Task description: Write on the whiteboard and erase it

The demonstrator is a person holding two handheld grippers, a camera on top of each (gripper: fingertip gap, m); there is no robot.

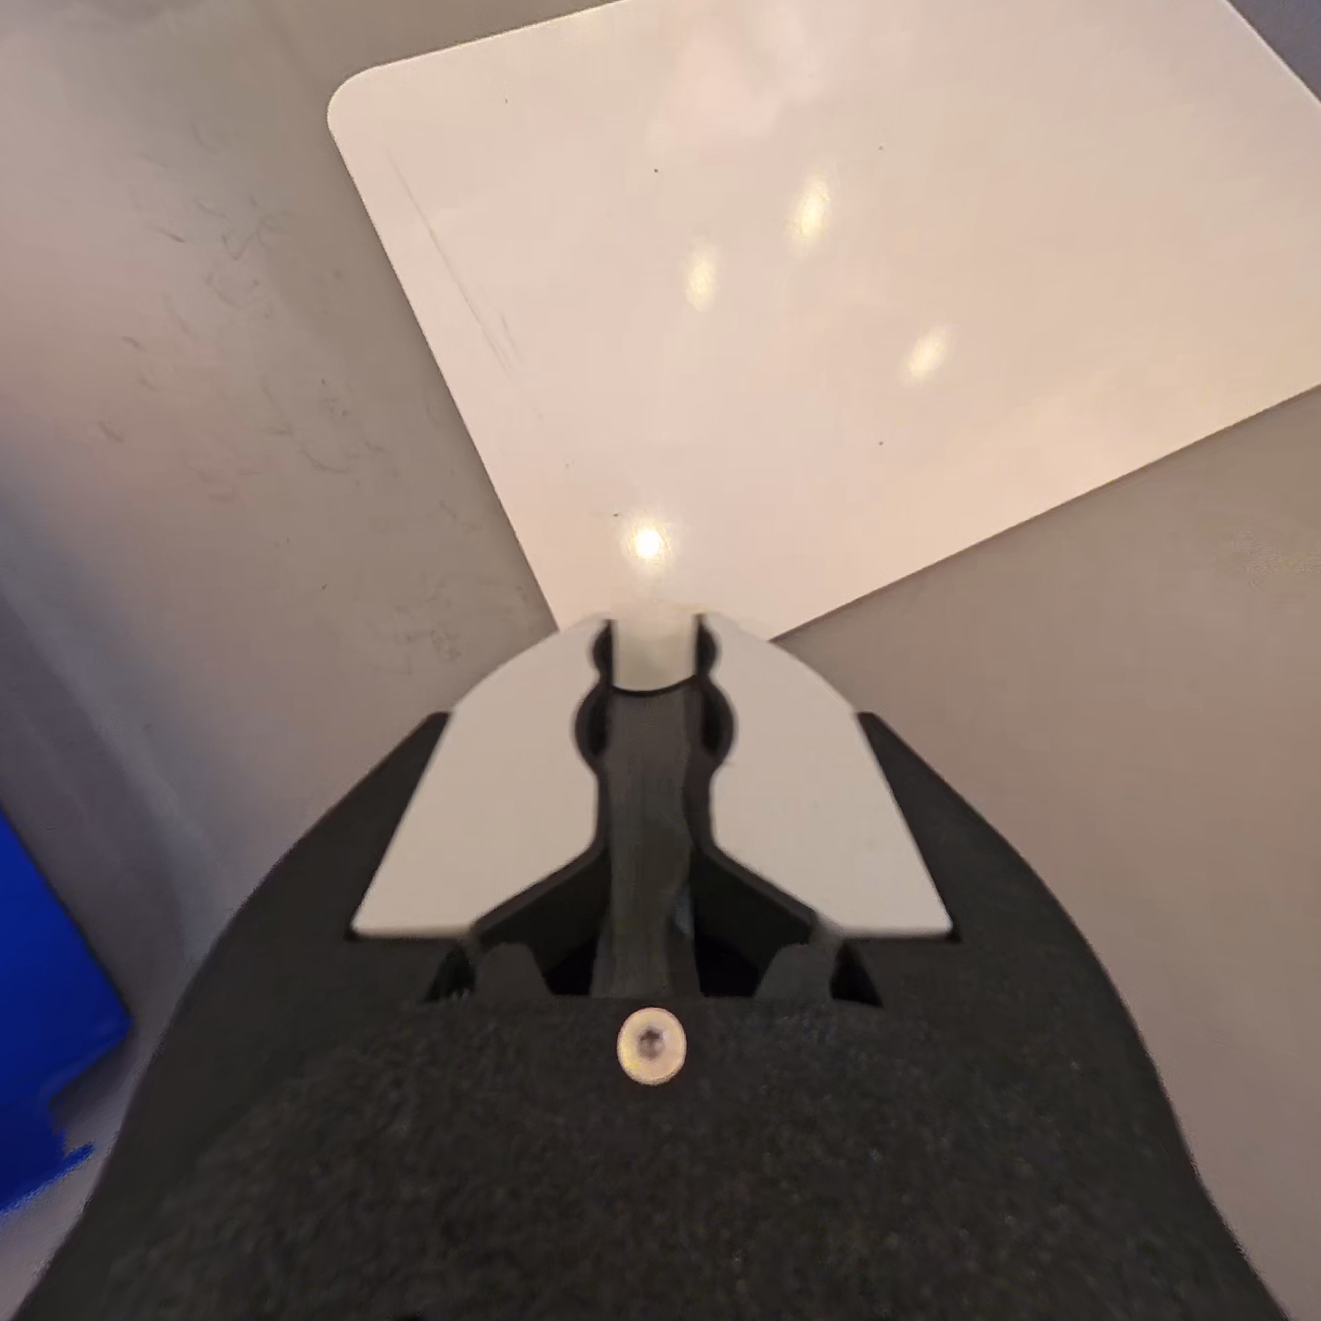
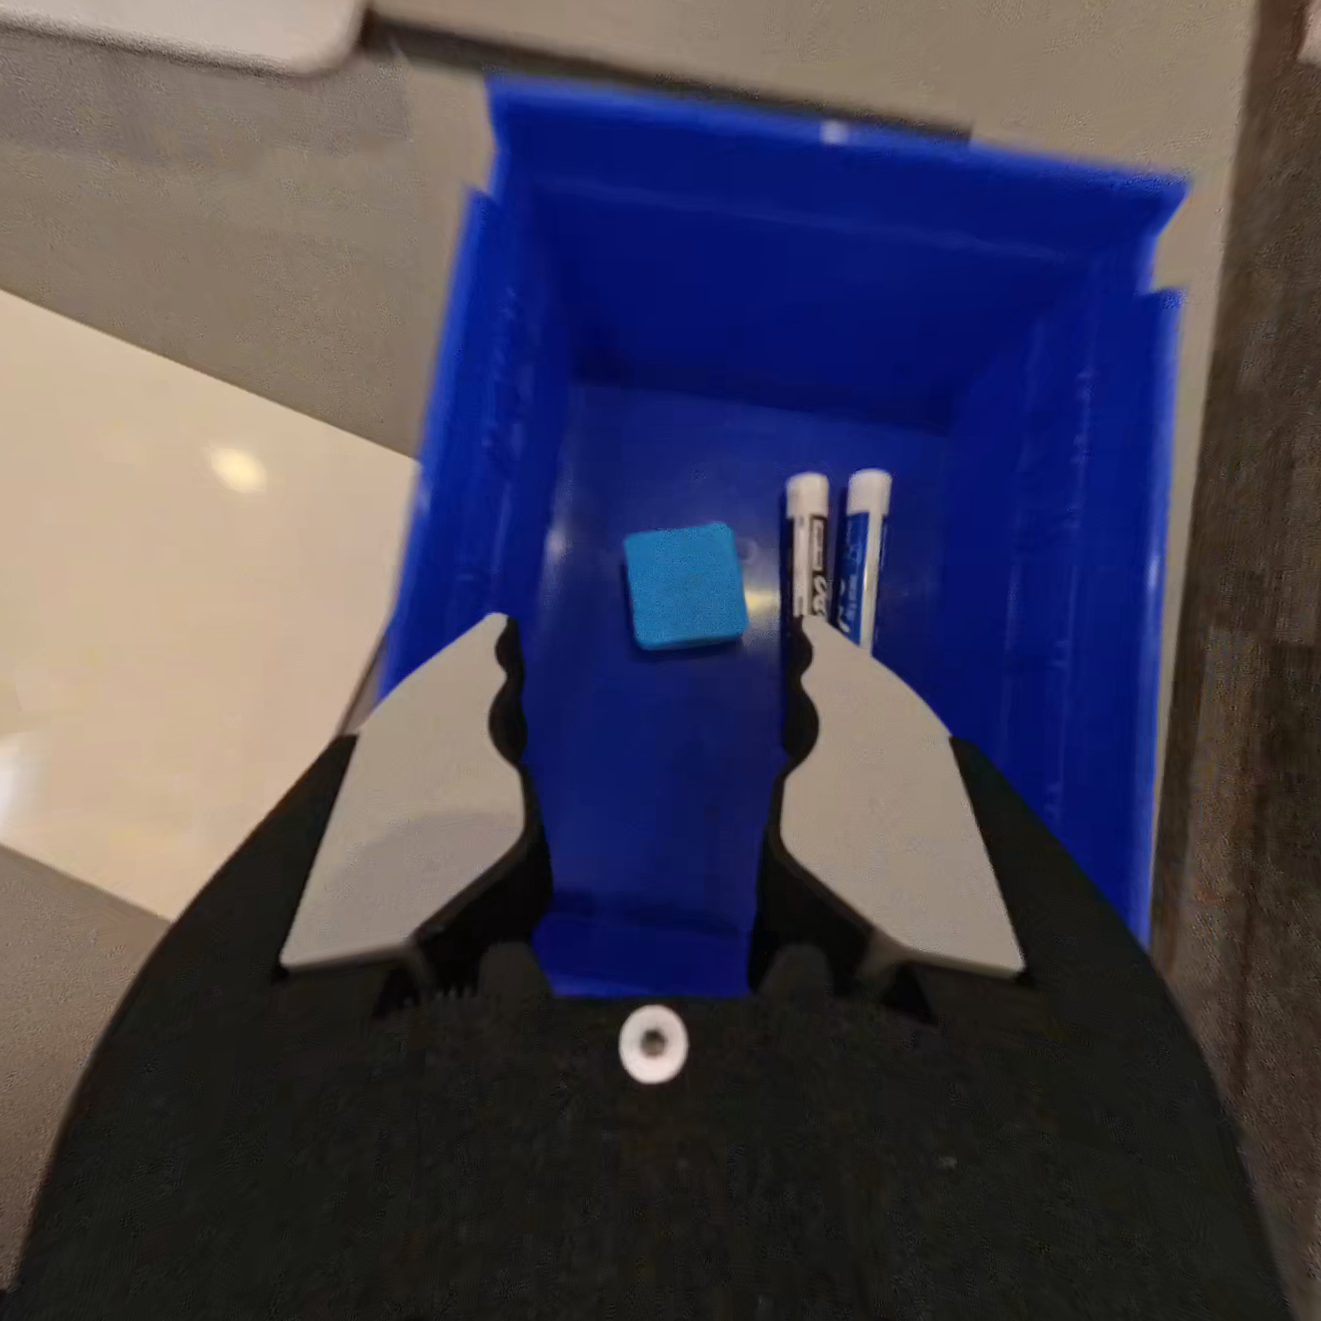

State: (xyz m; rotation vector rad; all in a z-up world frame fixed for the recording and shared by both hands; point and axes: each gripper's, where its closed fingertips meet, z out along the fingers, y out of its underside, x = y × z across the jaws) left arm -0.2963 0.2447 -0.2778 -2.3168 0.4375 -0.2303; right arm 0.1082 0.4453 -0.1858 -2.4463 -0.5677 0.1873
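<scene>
The whiteboard [image 1: 750,286] is a glossy white sheet with rounded corners and lies flat on the scratched grey table [image 1: 179,357], just ahead of the left gripper [image 1: 652,629]. This gripper is clenched on a marker [image 1: 647,822] with a dark body and a white end. The right gripper [image 2: 654,636] is released, its jaws wide apart, above a blue plastic bin [image 2: 1036,572]. Inside, ahead of the fingers, lie a square light-blue foam eraser [image 2: 683,586] and two more markers [image 2: 836,550] side by side to its right.
</scene>
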